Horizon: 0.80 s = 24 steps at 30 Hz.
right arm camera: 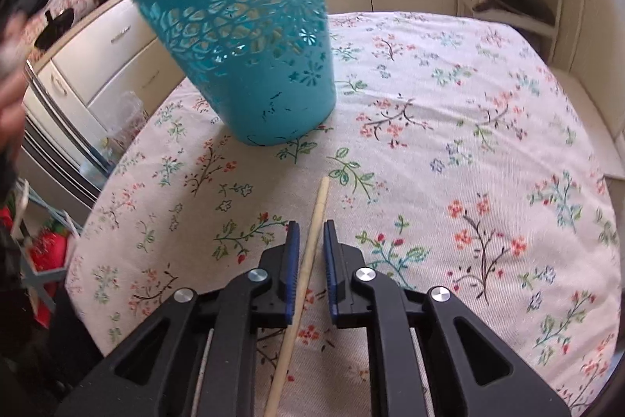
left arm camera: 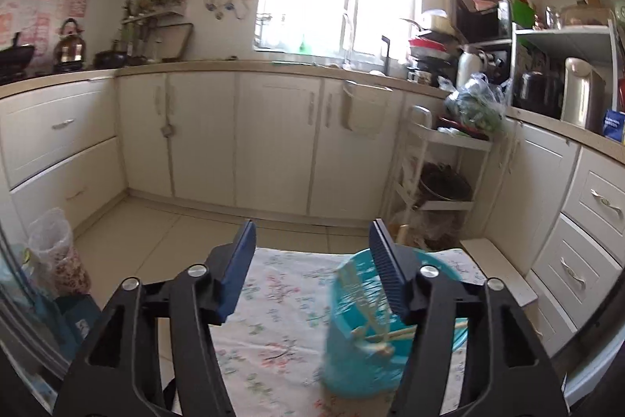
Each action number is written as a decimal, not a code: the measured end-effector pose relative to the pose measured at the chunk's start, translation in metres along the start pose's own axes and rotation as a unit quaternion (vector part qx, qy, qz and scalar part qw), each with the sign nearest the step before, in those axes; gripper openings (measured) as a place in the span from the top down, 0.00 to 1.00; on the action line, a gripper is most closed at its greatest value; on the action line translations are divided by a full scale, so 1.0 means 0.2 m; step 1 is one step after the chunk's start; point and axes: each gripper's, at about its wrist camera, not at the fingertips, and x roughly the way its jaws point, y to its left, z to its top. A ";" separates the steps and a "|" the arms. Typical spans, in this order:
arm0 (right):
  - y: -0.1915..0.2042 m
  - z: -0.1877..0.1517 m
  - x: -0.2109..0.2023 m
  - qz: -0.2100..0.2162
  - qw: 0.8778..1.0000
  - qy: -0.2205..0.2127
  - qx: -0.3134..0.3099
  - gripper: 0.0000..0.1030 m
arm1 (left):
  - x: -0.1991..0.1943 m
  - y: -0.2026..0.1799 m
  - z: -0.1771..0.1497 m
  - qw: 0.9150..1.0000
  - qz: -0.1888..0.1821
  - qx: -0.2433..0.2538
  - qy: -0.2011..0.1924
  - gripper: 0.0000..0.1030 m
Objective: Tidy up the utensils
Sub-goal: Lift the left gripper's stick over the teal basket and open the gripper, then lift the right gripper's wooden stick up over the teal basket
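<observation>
No text, brand or number can be read in either view. The pink sheets (left arm camera: 33,10) on the wall at upper left and the blue box (left arm camera: 614,125) at the right edge carry print too blurred to make out.

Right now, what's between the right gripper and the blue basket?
In the right wrist view, only flowery tablecloth and the chopstick's tip lie between the right gripper and the blue basket.
</observation>
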 end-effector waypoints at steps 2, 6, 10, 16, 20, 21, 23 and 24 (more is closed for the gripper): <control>0.03 0.00 0.00 -0.017 1.000 -0.001 -0.017 0.87 | -0.06 0.12 -0.06 1.000 0.018 -0.021 0.006 0.37; 0.15 -0.03 0.02 -0.077 0.994 -0.005 -0.081 0.87 | 0.01 0.29 -0.31 0.995 0.043 -0.043 0.084 0.34; 0.18 -0.05 0.01 -0.095 0.992 0.001 -0.089 0.92 | 0.14 0.29 -0.57 0.984 0.041 -0.025 0.170 0.34; 0.03 -0.06 -0.04 -0.035 0.999 0.002 -0.005 0.94 | 0.19 0.15 -0.71 0.978 0.033 0.019 0.206 0.25; -0.02 -0.05 -0.04 -0.003 0.999 -0.001 0.036 0.94 | 0.20 0.15 -0.70 0.976 0.032 0.018 0.215 0.19; -0.03 -0.04 -0.04 0.008 0.999 -0.005 0.045 0.94 | 0.21 0.16 -0.71 0.975 0.033 0.015 0.217 0.19; -0.05 -0.03 -0.06 0.033 0.998 -0.016 0.058 0.94 | 0.22 0.15 -0.72 0.974 0.035 0.013 0.225 0.19; -0.05 -0.02 -0.07 0.041 0.997 -0.020 0.063 0.94 | 0.23 0.15 -0.72 0.973 0.036 0.013 0.227 0.19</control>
